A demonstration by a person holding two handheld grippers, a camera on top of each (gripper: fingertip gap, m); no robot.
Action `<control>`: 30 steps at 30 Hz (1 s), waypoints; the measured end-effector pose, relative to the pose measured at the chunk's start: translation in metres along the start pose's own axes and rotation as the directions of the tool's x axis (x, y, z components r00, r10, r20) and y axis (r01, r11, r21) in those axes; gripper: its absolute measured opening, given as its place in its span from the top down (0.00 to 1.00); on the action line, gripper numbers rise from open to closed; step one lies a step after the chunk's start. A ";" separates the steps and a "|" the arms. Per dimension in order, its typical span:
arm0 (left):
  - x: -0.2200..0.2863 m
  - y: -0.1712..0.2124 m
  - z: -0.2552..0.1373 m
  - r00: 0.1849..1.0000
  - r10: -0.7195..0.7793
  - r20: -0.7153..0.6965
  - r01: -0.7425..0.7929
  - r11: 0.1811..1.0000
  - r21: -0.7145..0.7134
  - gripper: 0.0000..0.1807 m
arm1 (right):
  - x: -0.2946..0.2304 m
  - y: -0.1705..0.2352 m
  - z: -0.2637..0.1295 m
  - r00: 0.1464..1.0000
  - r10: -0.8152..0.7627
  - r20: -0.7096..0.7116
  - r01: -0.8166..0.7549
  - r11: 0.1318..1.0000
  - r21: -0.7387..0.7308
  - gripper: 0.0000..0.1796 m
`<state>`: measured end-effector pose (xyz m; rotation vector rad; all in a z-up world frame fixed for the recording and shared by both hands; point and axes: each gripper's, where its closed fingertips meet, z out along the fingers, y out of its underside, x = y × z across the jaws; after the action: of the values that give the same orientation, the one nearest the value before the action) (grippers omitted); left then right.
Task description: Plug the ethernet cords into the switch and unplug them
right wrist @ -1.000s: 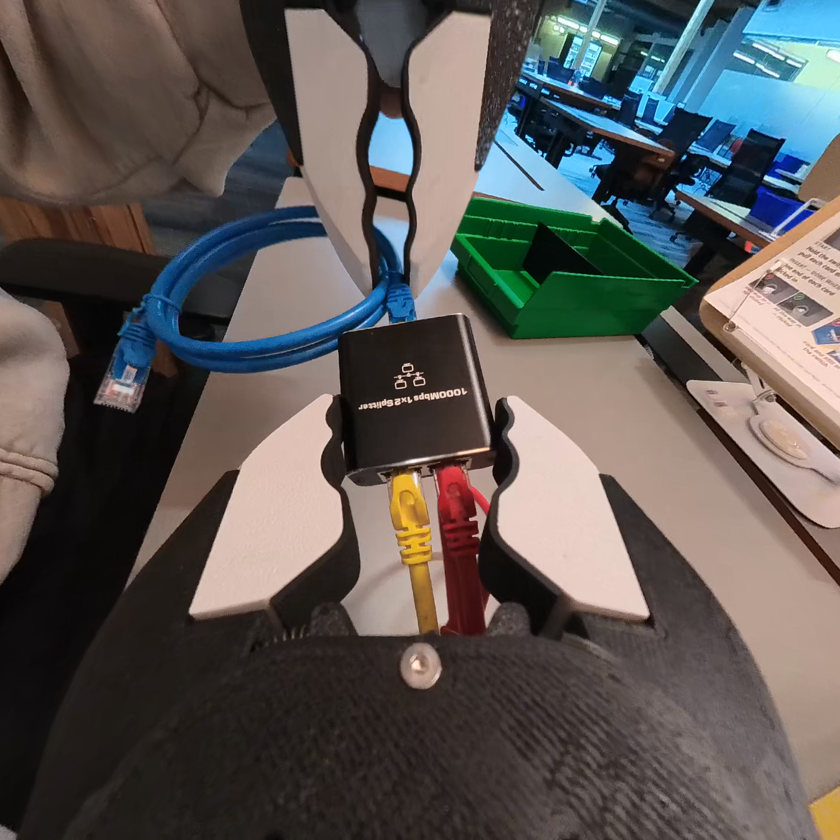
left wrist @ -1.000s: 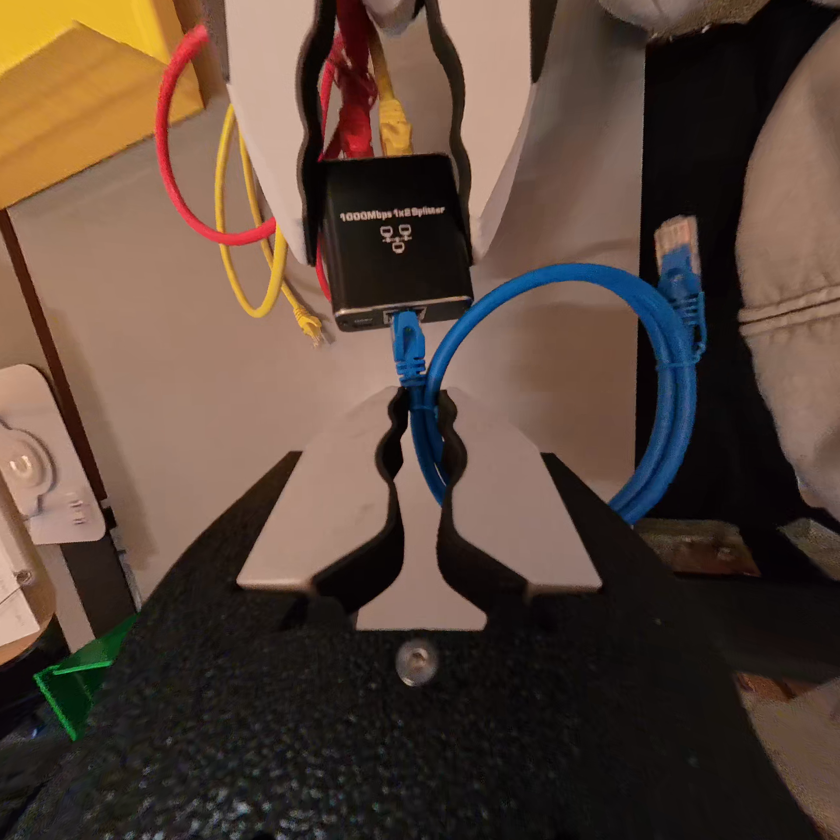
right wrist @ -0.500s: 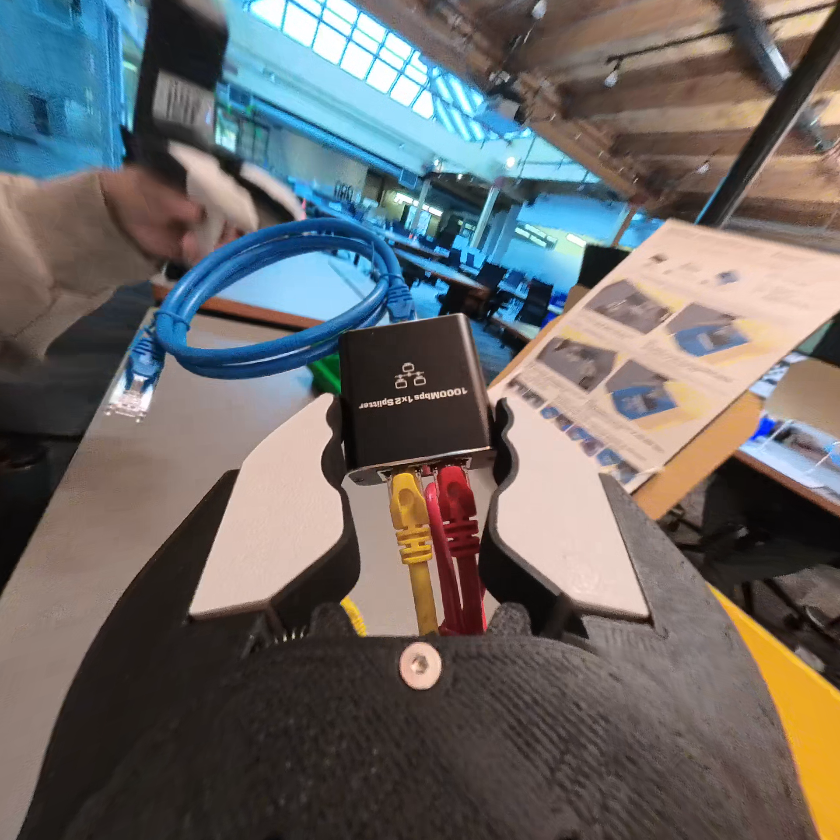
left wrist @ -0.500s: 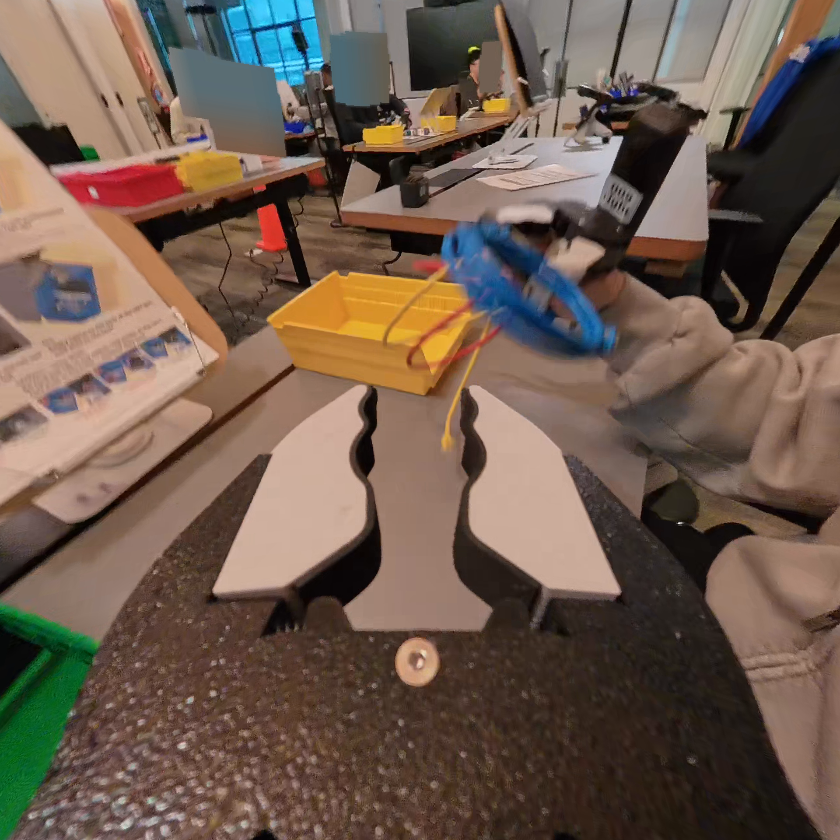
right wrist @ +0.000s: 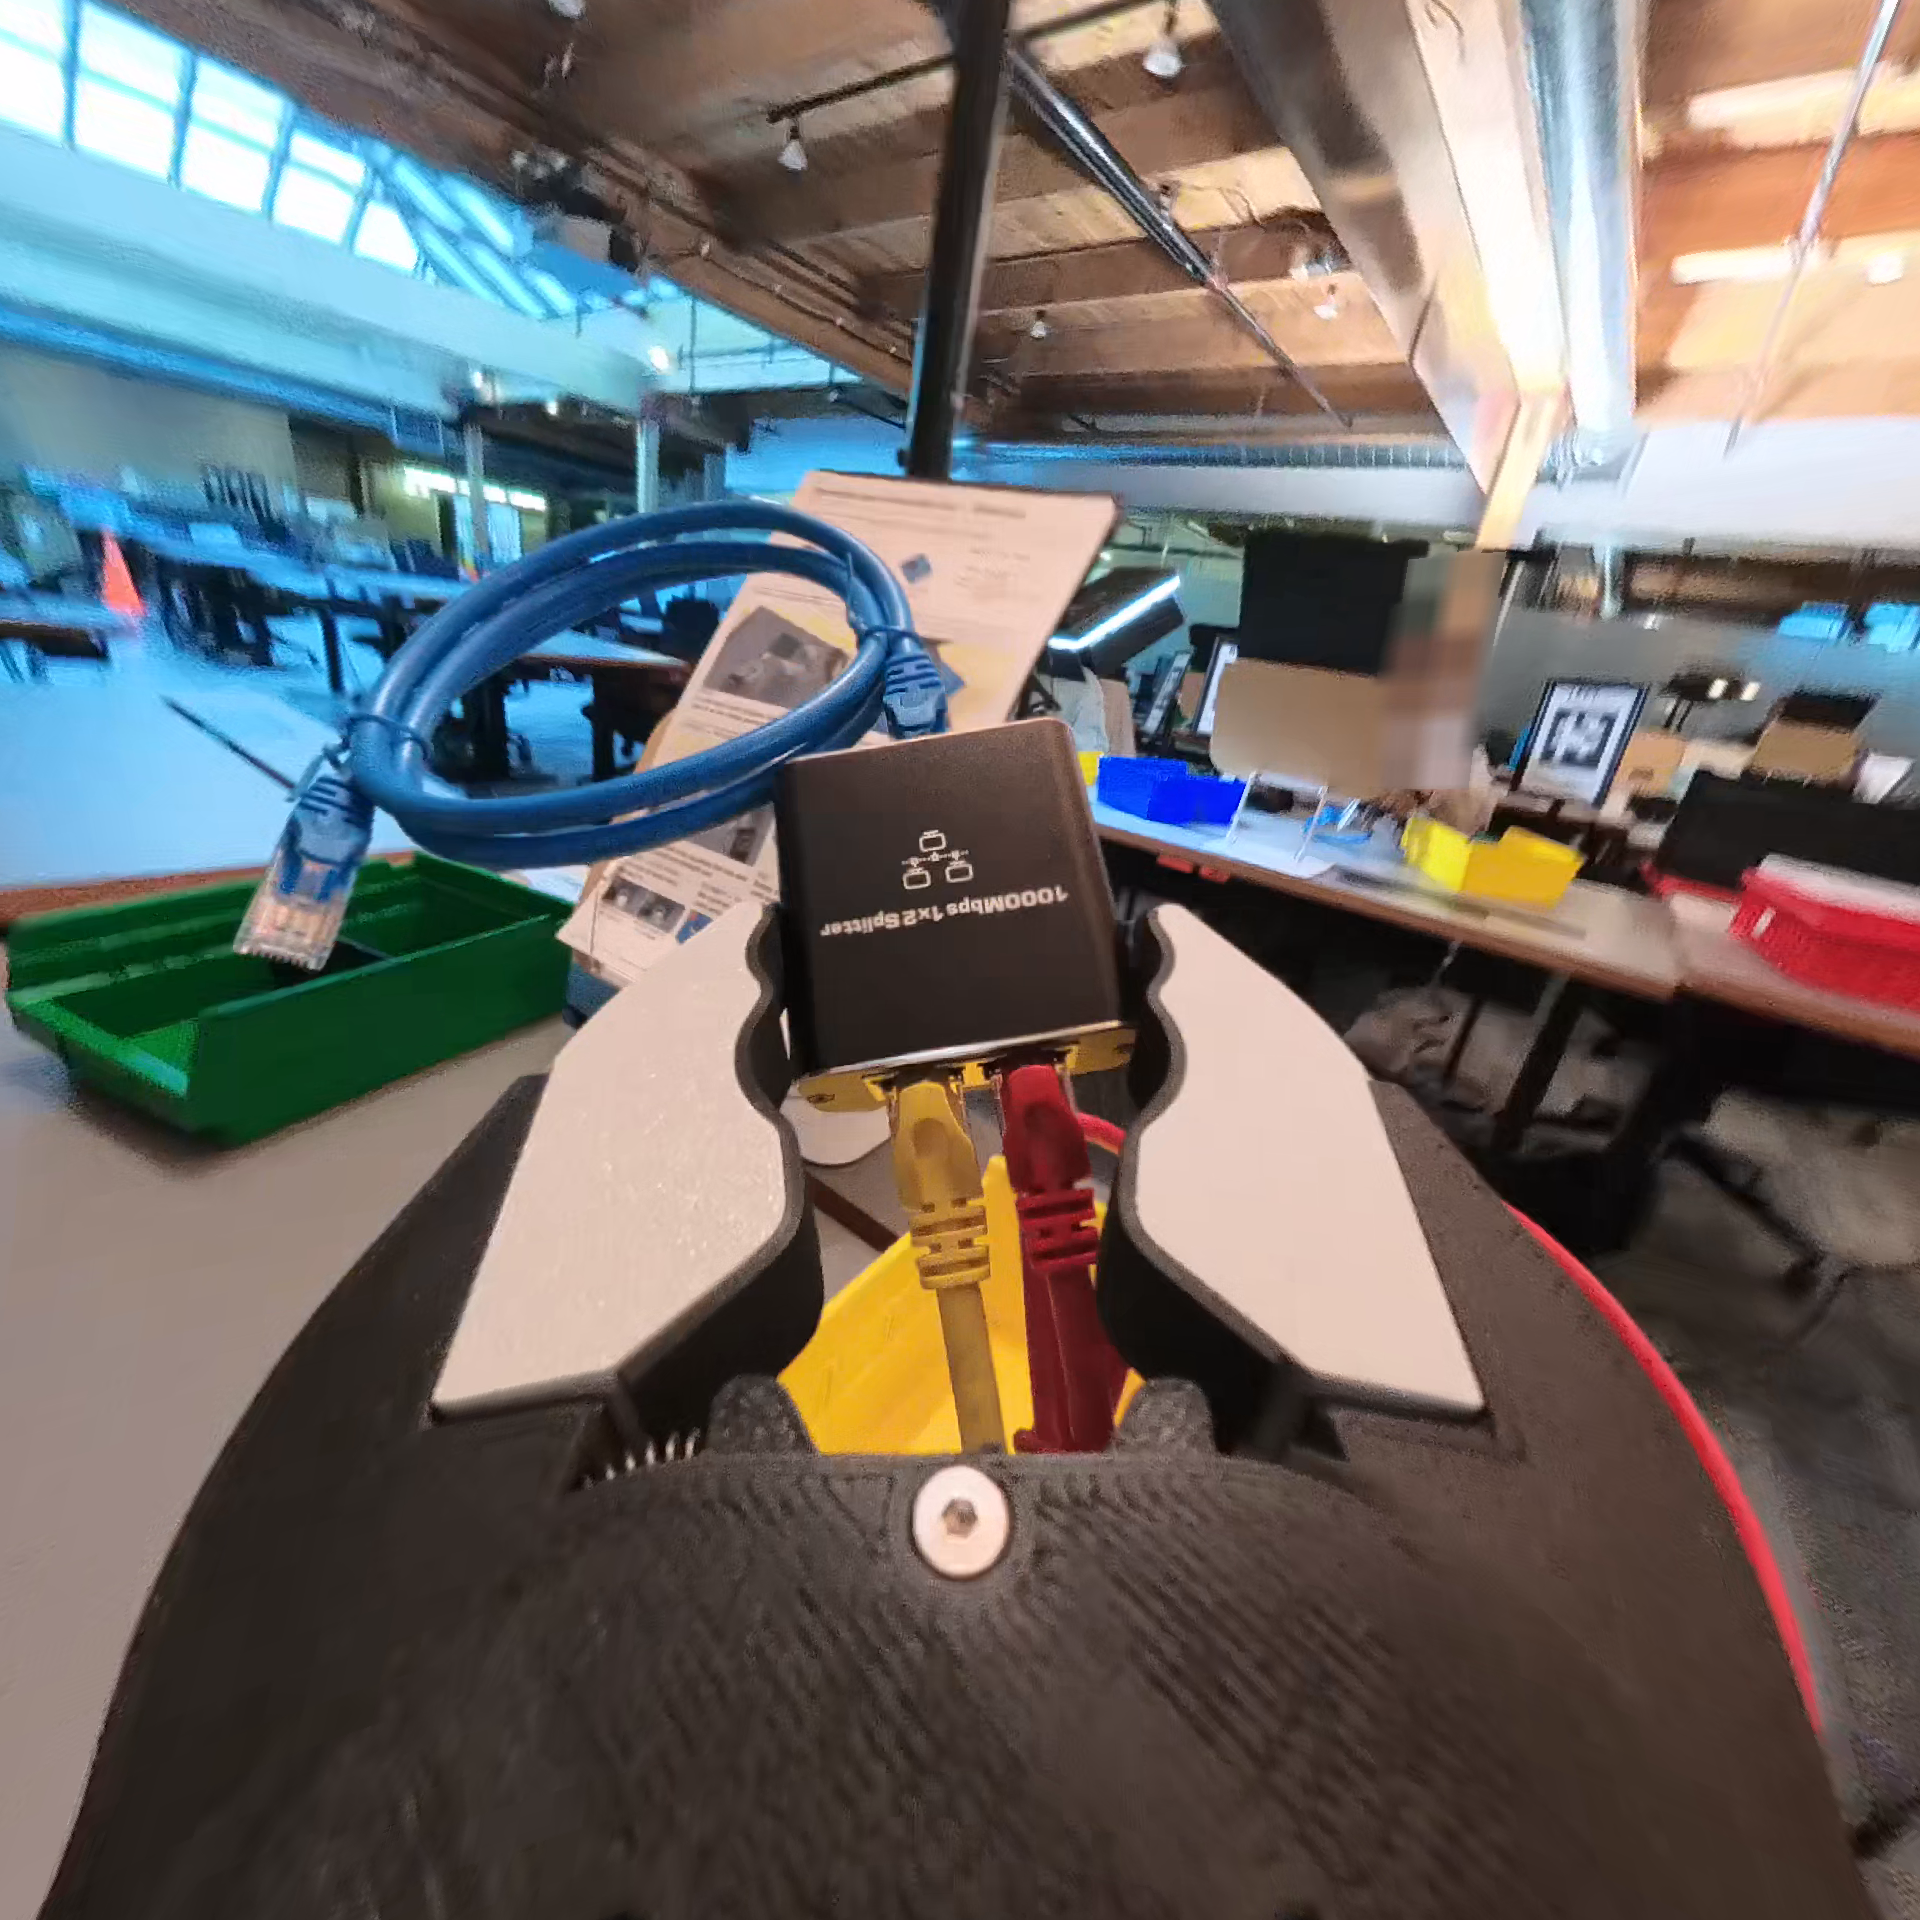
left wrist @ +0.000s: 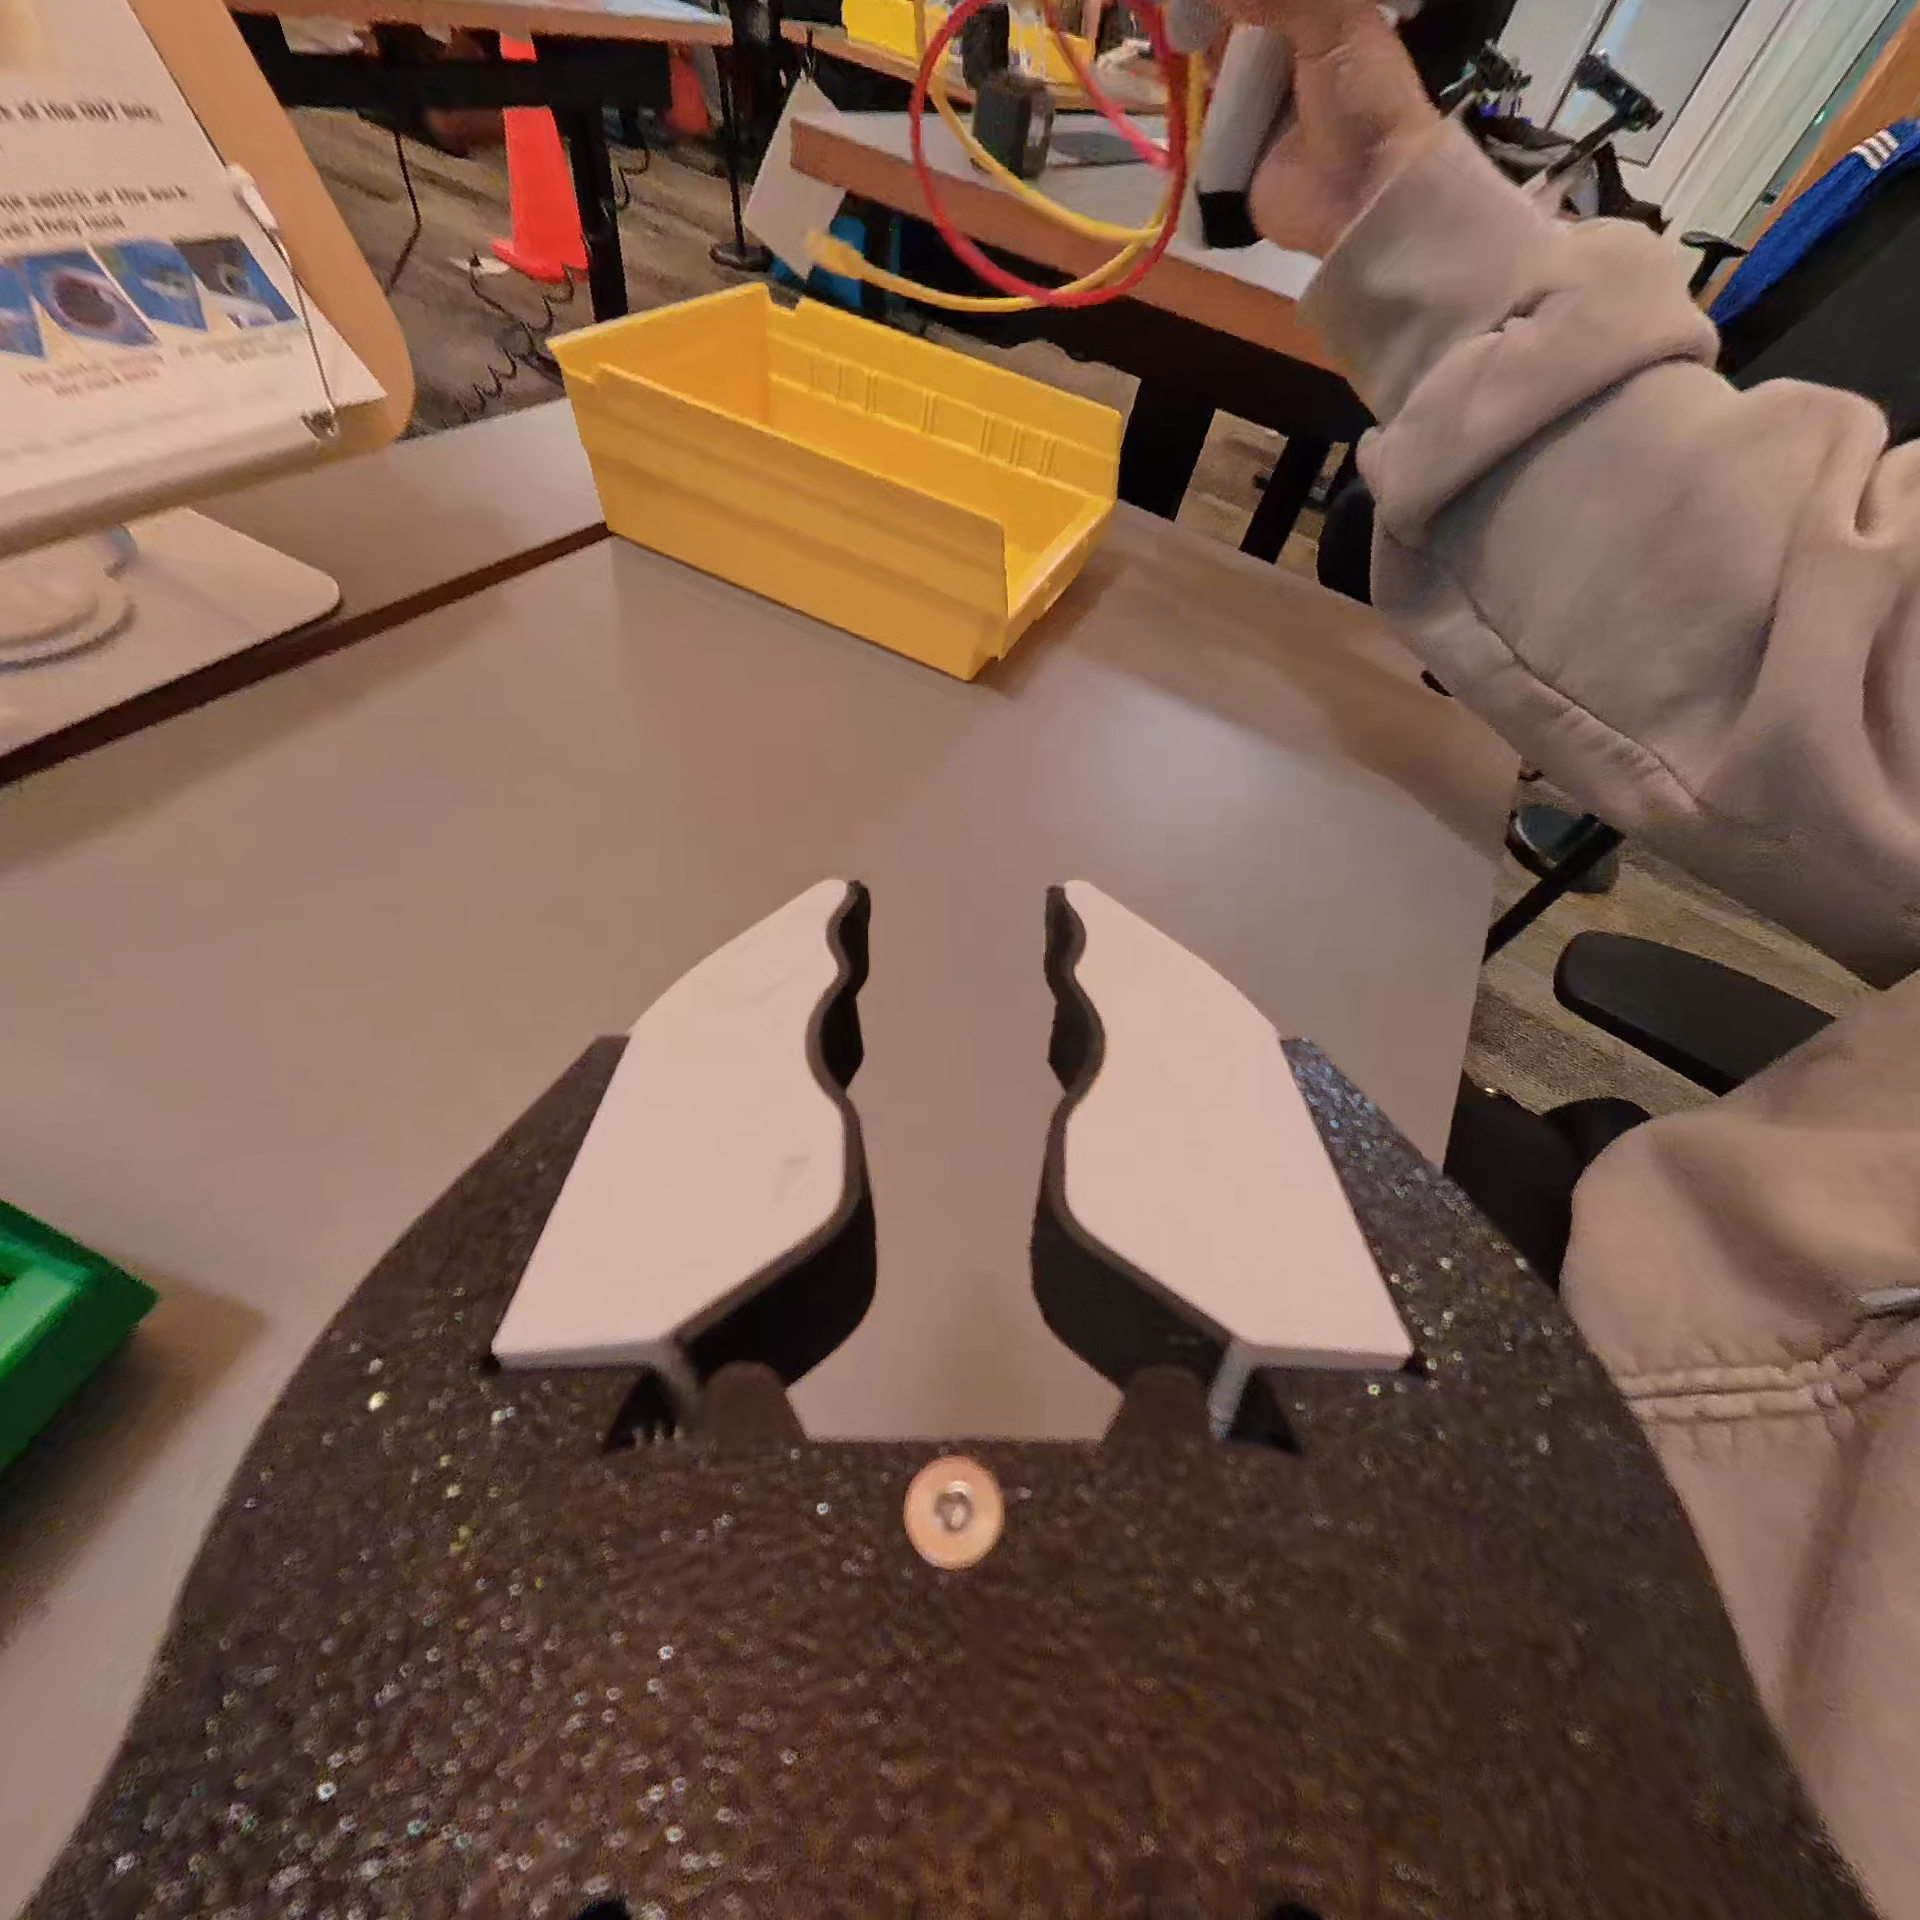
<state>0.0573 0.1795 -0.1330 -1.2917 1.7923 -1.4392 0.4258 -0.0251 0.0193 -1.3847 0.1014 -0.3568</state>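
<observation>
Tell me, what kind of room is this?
Probably a big open workshop or lab: rows of work tables, plastic parts bins such as the yellow bin and green bin, and an exposed wooden ceiling.

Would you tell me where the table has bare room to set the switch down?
The grey table is bare between the yellow bin, the green bin and the open left gripper. The paper stand crowds the far-left edge.
</observation>
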 end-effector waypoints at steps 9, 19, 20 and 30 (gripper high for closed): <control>-0.006 0.016 0.028 0.997 -0.038 -0.067 0.034 0.998 -0.055 0.83 | 0.010 0.056 0.015 0.895 0.440 0.078 -0.445 0.865 0.230 0.64; -0.013 0.033 0.036 0.991 -0.084 -0.103 0.077 0.995 -0.066 0.84 | -0.003 -0.029 0.015 0.903 0.383 0.194 -0.429 0.822 0.374 0.64; -0.013 0.033 0.038 0.989 -0.097 -0.113 0.090 0.994 -0.061 0.84 | -0.001 -0.023 0.018 0.899 0.390 0.201 -0.438 0.827 0.354 0.64; -0.010 0.039 0.040 0.983 -0.108 -0.146 0.098 0.992 -0.075 0.85 | 0.053 0.113 0.024 0.880 0.430 -0.200 -0.427 0.902 0.062 0.64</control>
<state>0.0807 0.1694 -0.1840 -1.3596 1.9101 -1.5819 0.5038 -0.0034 -0.0783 -1.2629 0.5708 -0.1281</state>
